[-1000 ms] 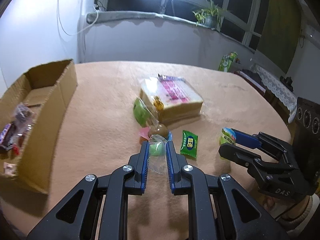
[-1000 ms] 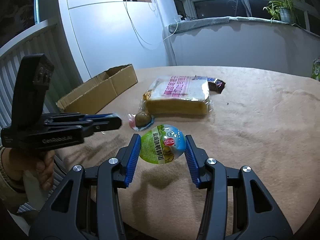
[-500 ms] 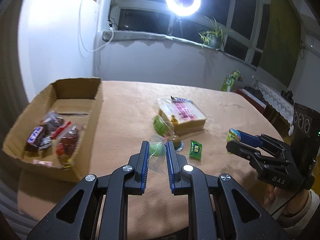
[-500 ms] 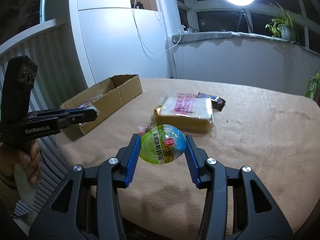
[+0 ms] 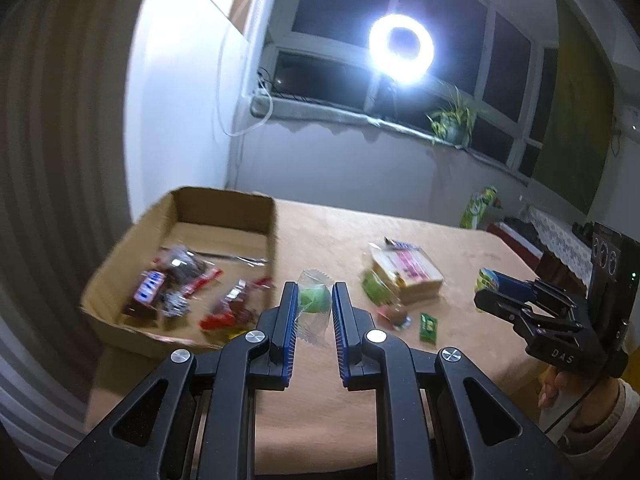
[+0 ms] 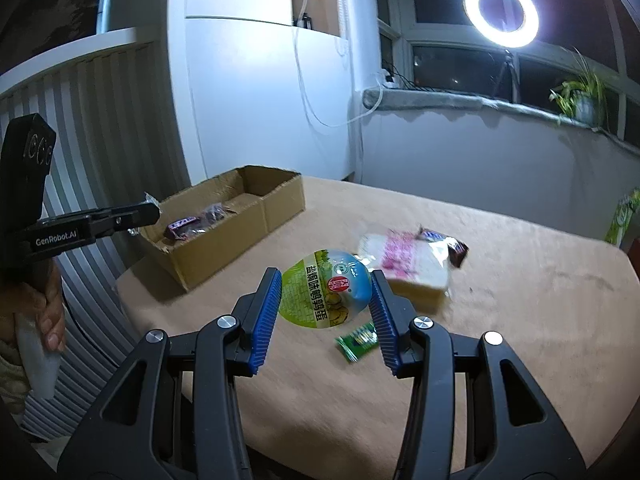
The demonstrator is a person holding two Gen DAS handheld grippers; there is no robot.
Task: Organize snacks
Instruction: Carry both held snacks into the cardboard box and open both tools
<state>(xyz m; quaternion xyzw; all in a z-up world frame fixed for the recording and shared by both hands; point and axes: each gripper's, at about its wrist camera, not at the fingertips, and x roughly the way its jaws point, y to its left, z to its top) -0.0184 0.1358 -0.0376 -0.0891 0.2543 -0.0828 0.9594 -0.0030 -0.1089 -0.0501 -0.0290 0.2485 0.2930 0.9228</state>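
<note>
We've got several snacks in the cardboard box (image 5: 224, 216); left hand-held gripper (image 5: 314, 308) clamps a green candy (image 5: 315, 299), right hand-held gripper (image 6: 326, 292) clamps an egg pack (image 6: 326, 288); bread (image 6: 404, 264) and sachet (image 6: 357, 340) remain mid-tabletop (image 6: 520, 280).

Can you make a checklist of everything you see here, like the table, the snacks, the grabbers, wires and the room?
Surface: tan-covered table.
Job's things: cardboard box with wrapped snacks inside; bread pack, small green packet on the table.
Clutter: nothing seen.
Grippers: left gripper shut on green candy; right gripper shut on egg snack pouch.
Cables: white cable on wall.
Surroundings: ring light, potted plant, dark windows.
</note>
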